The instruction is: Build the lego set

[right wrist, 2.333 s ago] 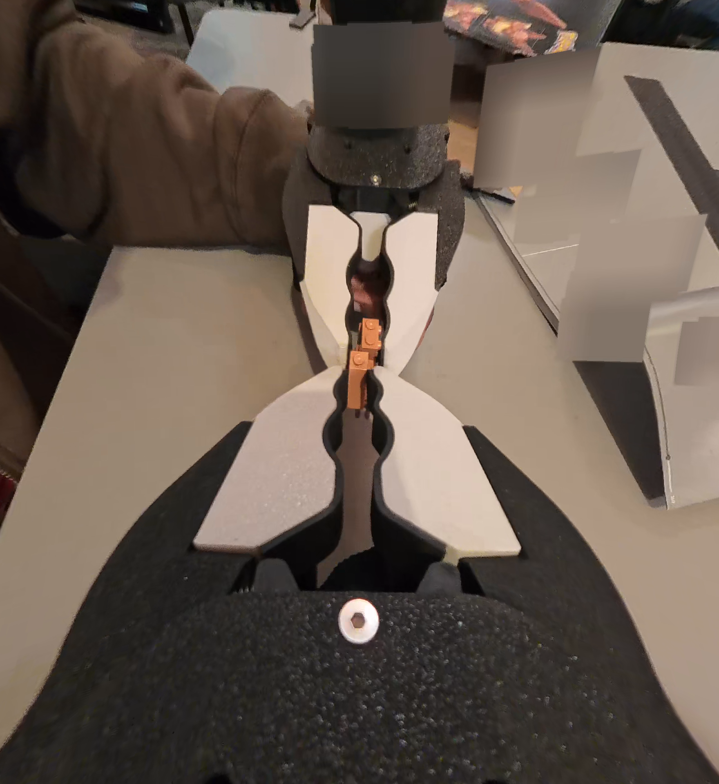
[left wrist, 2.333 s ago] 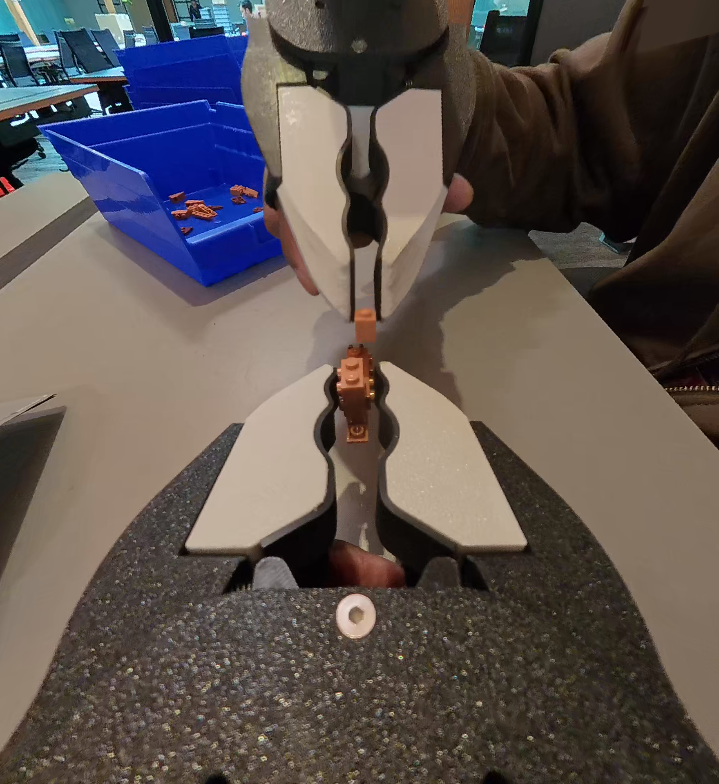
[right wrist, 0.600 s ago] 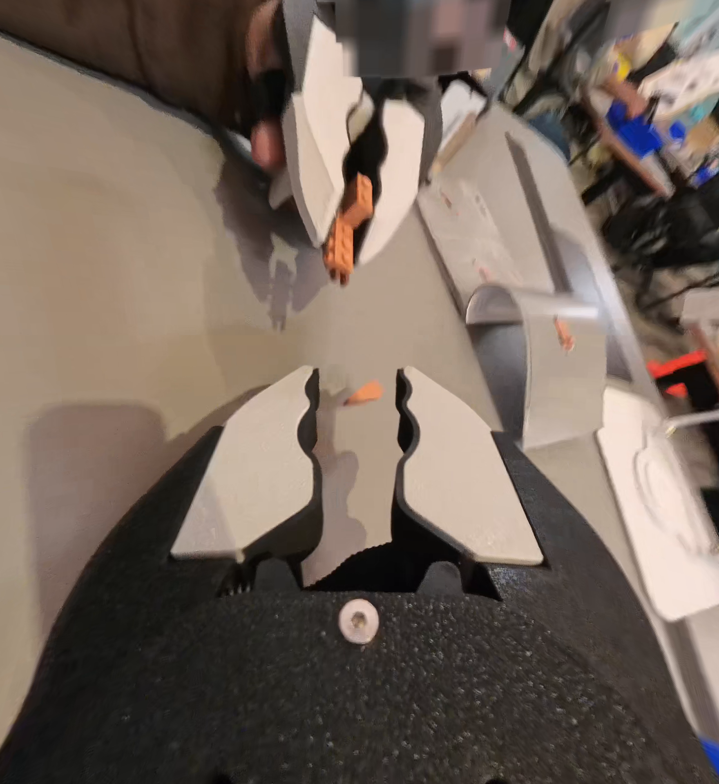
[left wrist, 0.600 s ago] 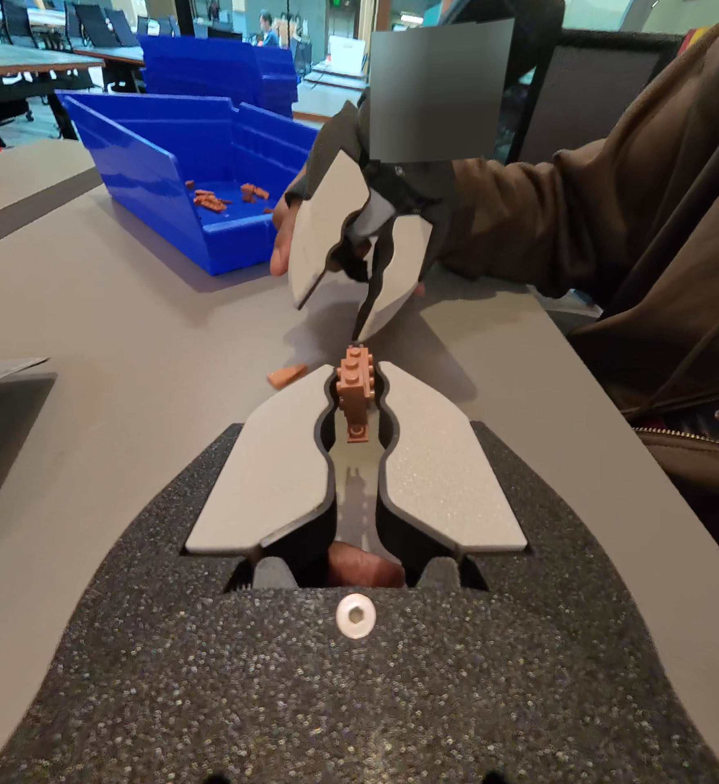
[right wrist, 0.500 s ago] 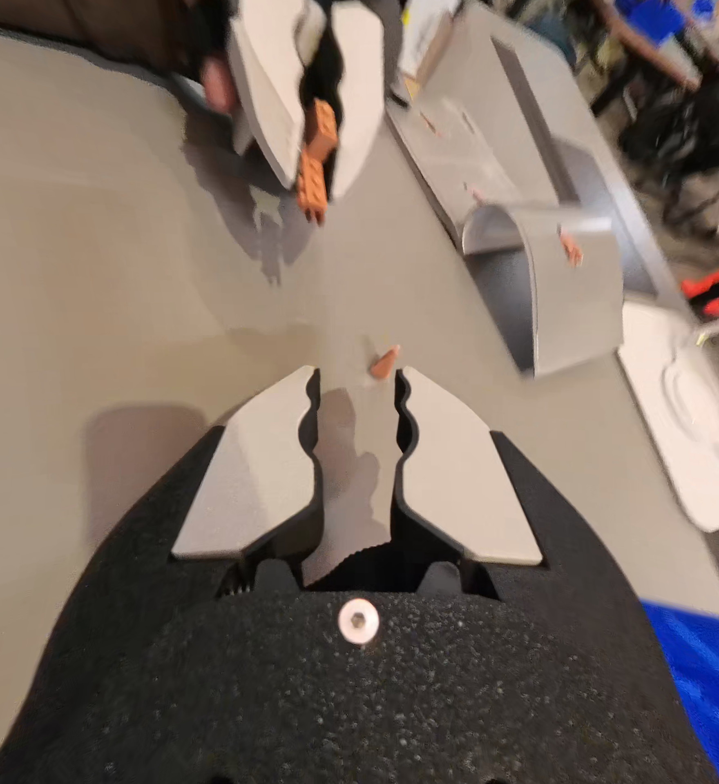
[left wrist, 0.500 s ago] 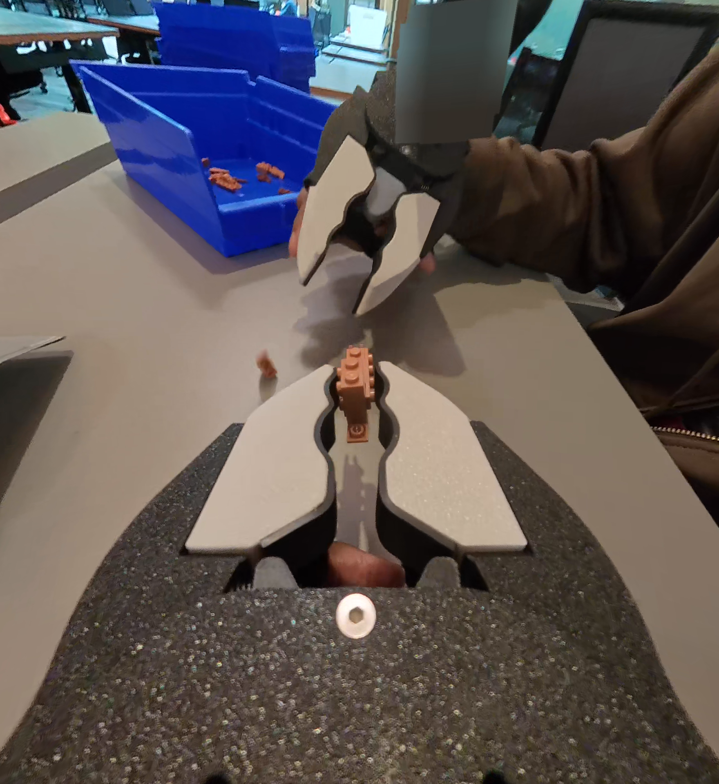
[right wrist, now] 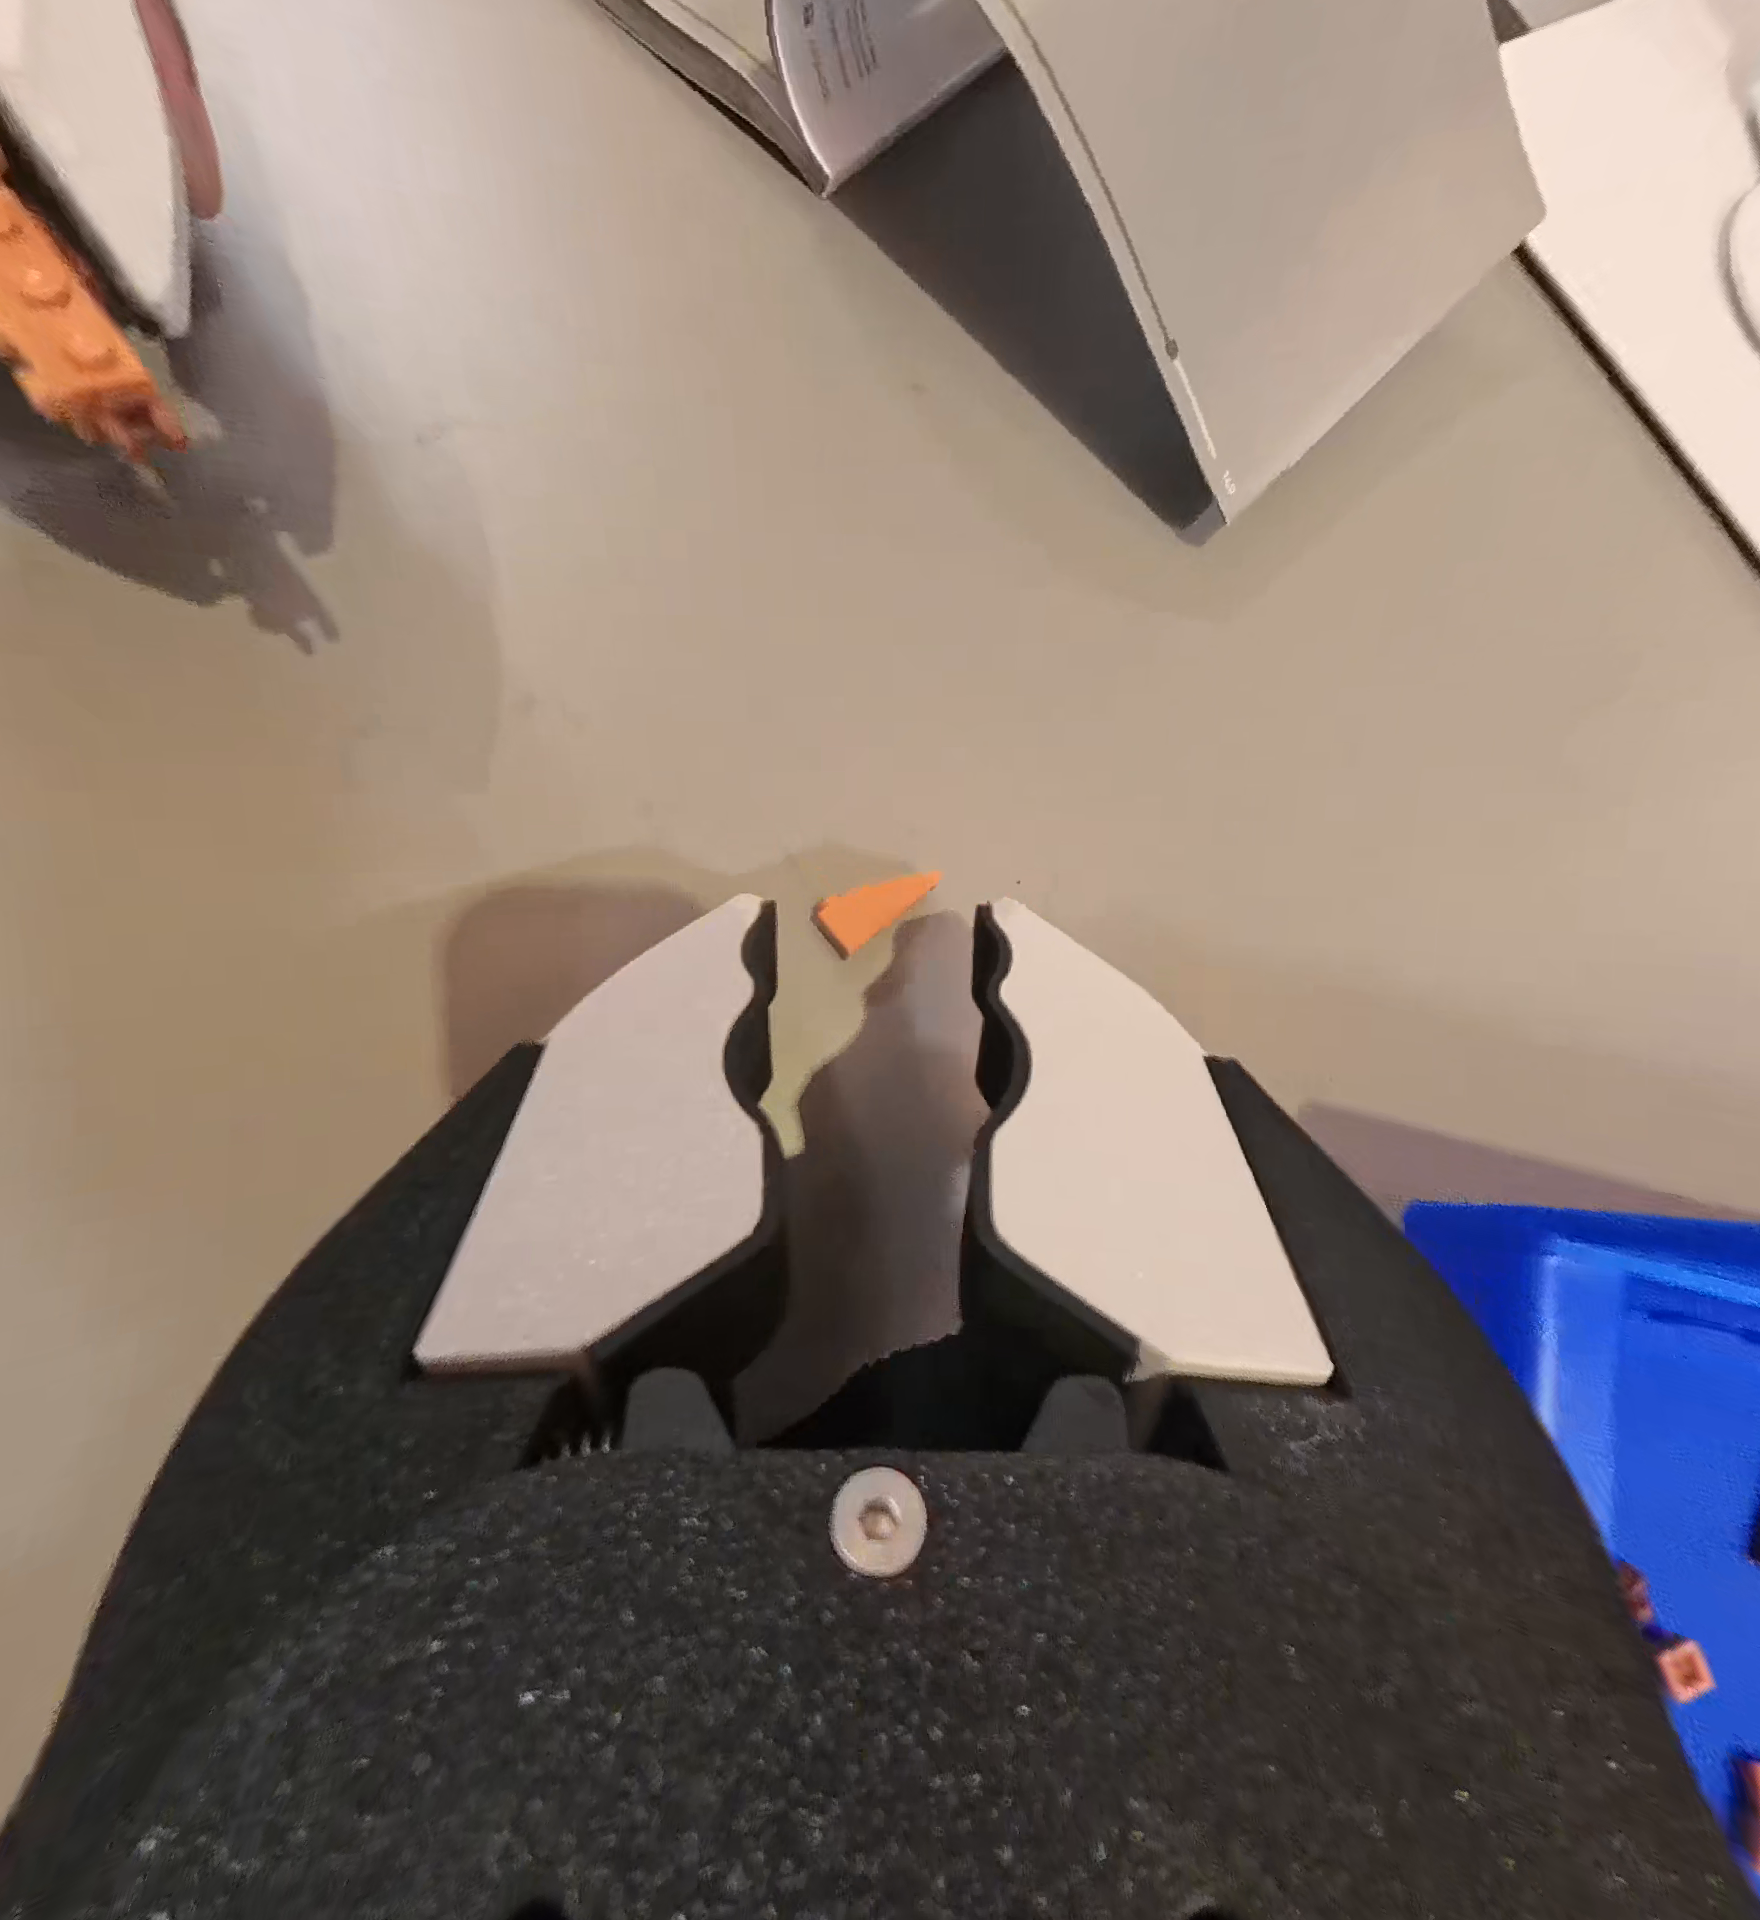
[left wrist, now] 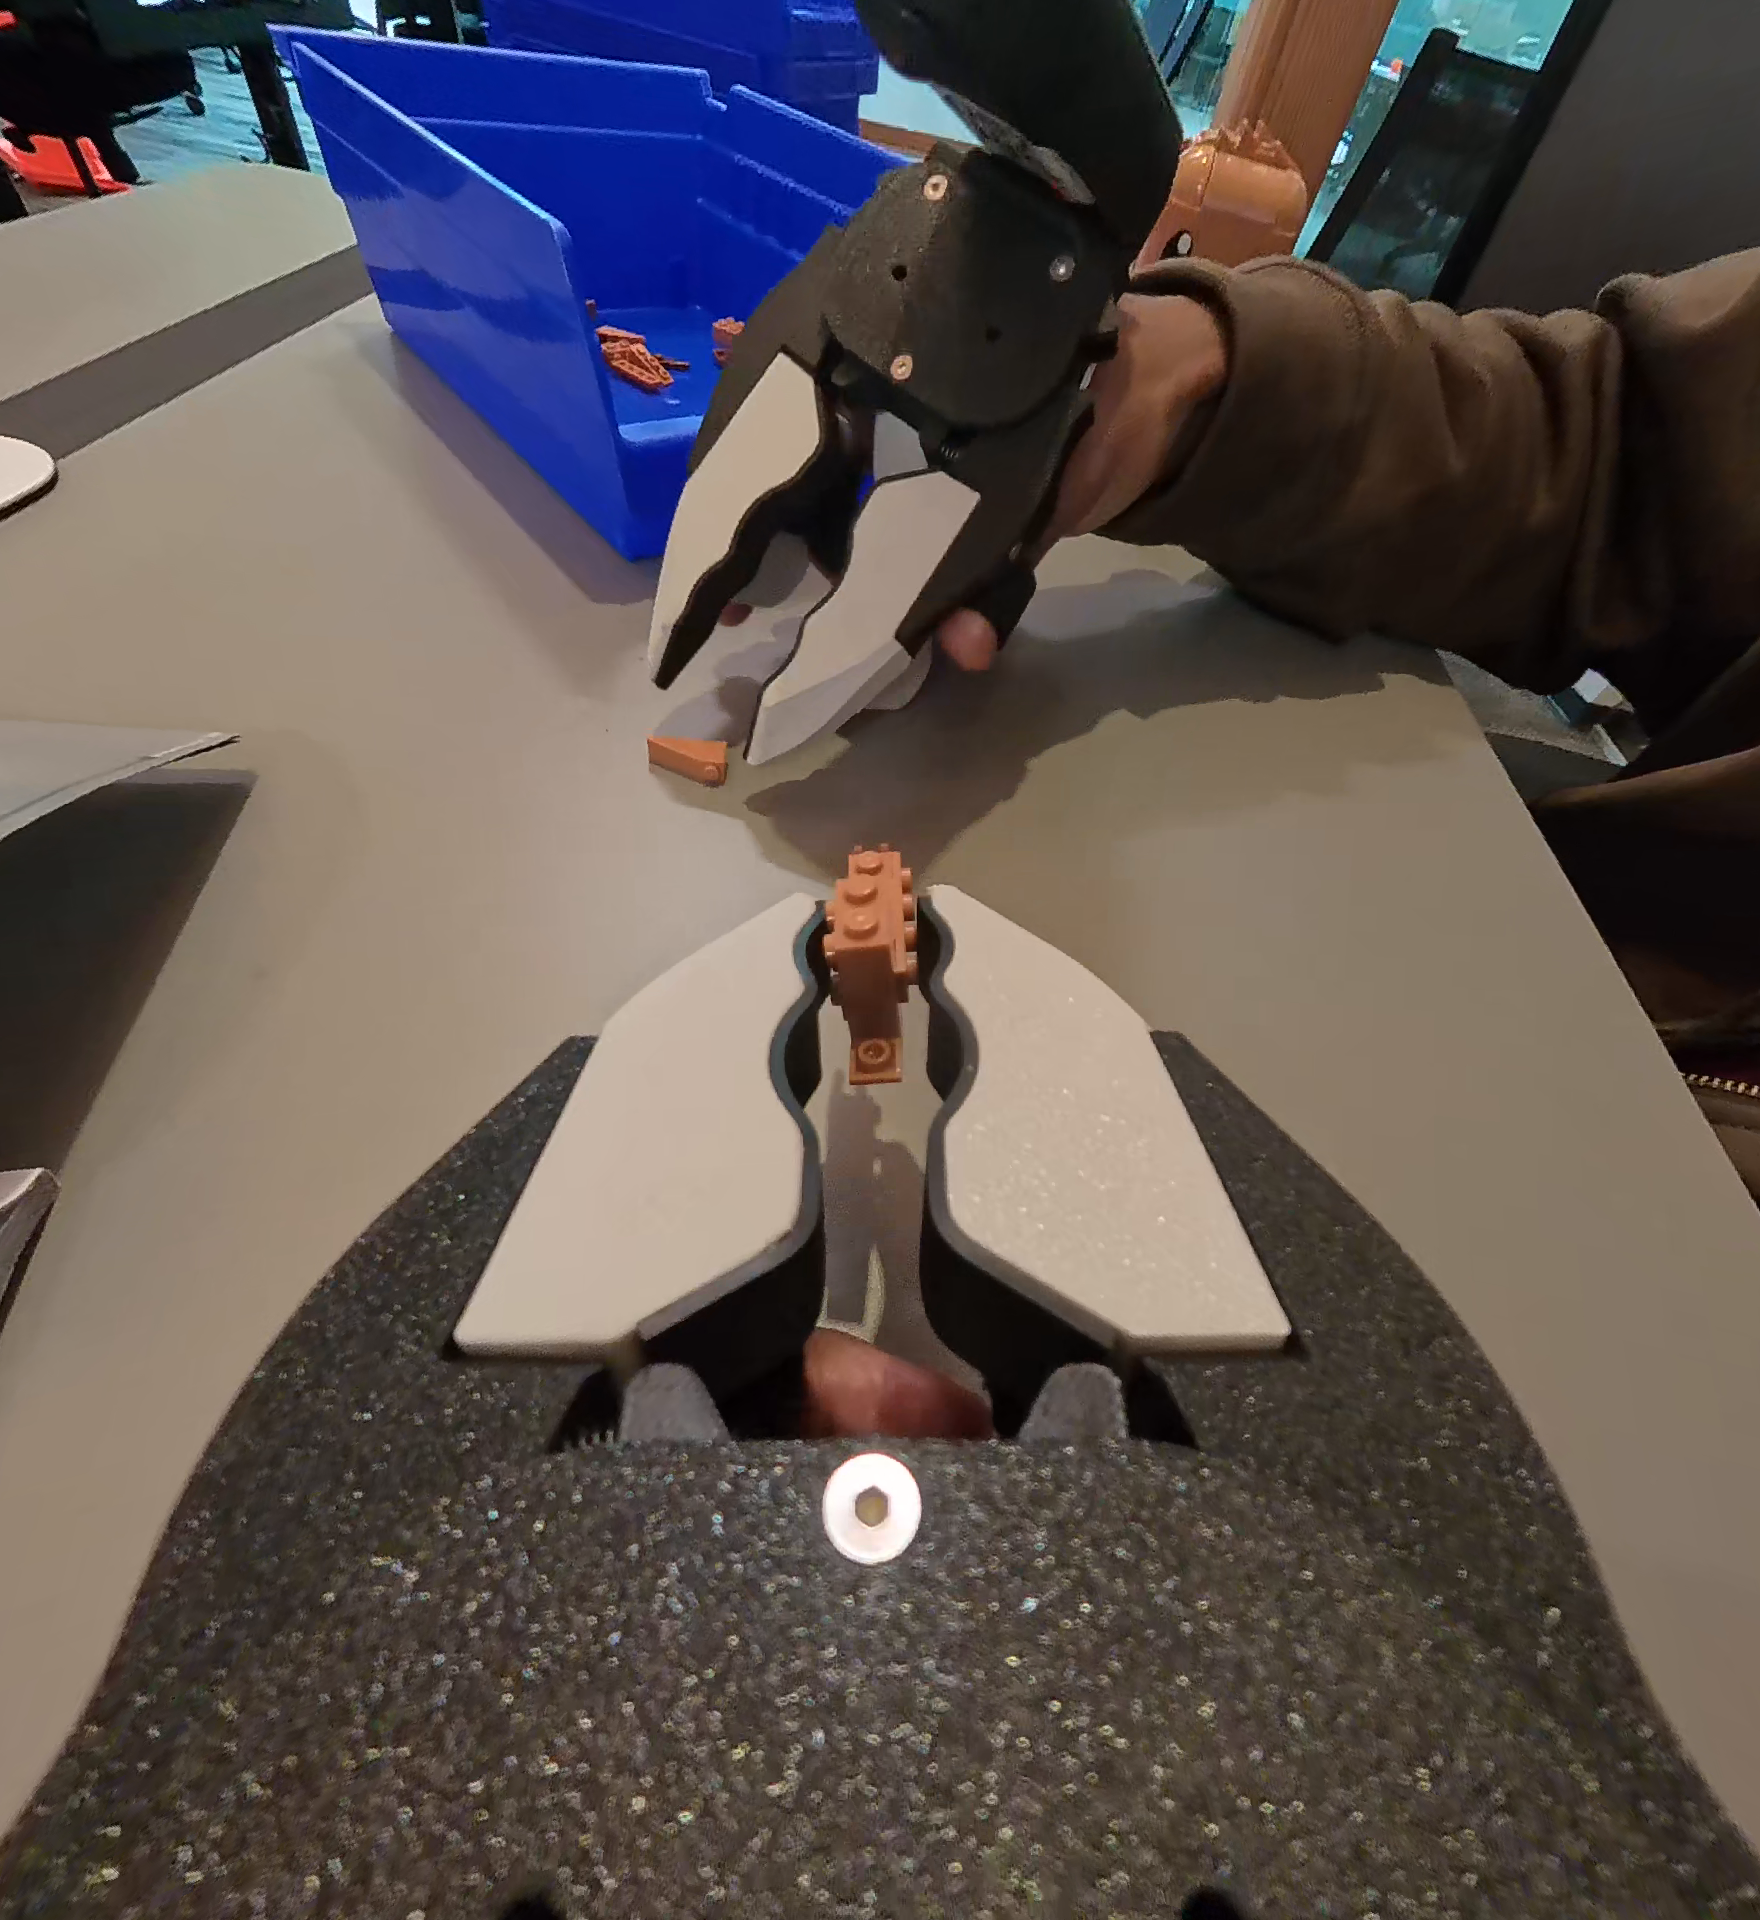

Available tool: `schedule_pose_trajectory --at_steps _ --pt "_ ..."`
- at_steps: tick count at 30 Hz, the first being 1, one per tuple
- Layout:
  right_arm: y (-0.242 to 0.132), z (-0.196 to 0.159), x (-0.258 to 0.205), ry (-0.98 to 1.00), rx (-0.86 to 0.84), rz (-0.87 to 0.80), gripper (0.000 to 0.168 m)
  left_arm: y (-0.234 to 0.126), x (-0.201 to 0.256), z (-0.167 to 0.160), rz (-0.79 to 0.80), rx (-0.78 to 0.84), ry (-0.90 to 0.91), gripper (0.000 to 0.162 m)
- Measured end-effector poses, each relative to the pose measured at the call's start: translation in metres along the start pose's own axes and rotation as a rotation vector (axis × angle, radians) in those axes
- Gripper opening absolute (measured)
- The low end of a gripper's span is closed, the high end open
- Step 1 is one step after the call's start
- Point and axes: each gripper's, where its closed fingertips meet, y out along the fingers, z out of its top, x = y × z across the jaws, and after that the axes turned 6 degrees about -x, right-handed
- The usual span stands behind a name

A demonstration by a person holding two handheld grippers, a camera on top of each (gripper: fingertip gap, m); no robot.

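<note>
While my left gripper (left wrist: pixel 871 914) stays out of the action, clamped on the small brown lego assembly (left wrist: pixel 868 961) with its studs poking out past the tips, my right gripper (right wrist: pixel 874 914) is down low over the grey table (right wrist: pixel 1271 831) with its fingers spread apart and nothing between them. Right at its tips lies the loose wedge piece (right wrist: pixel 876 906), flat on the table, pointed end angled off to one side. From the left wrist view that same wedge piece (left wrist: pixel 687 756) sits just beside the nearer fingertip of the right gripper (left wrist: pixel 715 717), touching or very nearly so; I can't call it either way.

So the step in hand, as I read it, is picking that wedge up off the table so it can go onto the assembly. The blue bin (left wrist: pixel 502 260) with more brown pieces is off behind, not needed right now. An open booklet (right wrist: pixel 1219 239) lies farther out on the table.

Next move calls for care: the wedge is thin and lies flat, so I'd want the tips straddling it squarely, low against the surface, then close gently. If I come in skewed it will likely skate away or pop out sideways. Once it's held, it has to be turned to face the studs on the left.
</note>
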Motion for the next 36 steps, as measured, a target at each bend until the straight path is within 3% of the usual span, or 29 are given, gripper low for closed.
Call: schedule_pose_trajectory --at_steps 4,6,8,11,13,14,16,22,31,36 --pt "0.011 -0.005 -0.005 0.065 -0.077 -0.020 0.035 0.001 0.001 -0.001 0.005 -0.009 0.009 0.015" --pt "0.013 -0.003 -0.002 0.083 -0.075 -0.048 0.017 0.001 0.001 -0.001 0.006 -0.011 0.009 0.015" --pt "0.013 -0.002 -0.003 0.064 -0.075 -0.037 0.014 0.002 0.001 -0.001 0.007 -0.012 0.011 0.015" --pt "-0.013 0.024 -0.044 0.112 0.130 0.325 0.014 0.001 0.001 -0.001 0.004 -0.010 0.015 0.015" --pt "-0.027 0.026 -0.036 0.184 0.188 0.380 0.019 0.001 0.002 -0.001 0.001 -0.009 0.016 0.015" --pt "-0.027 0.019 -0.031 0.186 0.171 0.367 0.035 0.002 0.002 -0.001 -0.001 -0.010 0.016 0.015" --pt "-0.027 0.007 -0.025 0.171 0.141 0.328 0.045 0.002 0.002 -0.001 -0.002 -0.014 0.017 0.015" --pt "-0.035 -0.015 -0.010 0.041 0.103 0.182 0.039 0.002 0.002 0.000 -0.003 -0.006 0.007 0.015" --pt "-0.019 -0.020 -0.020 -0.091 0.017 0.169 0.034 0.003 0.002 -0.001 -0.004 -0.015 0.015 0.015" --pt "-0.002 -0.016 -0.020 0.092 -0.061 0.147 0.034 0.004 0.003 -0.002 -0.001 -0.023 0.023 0.015"
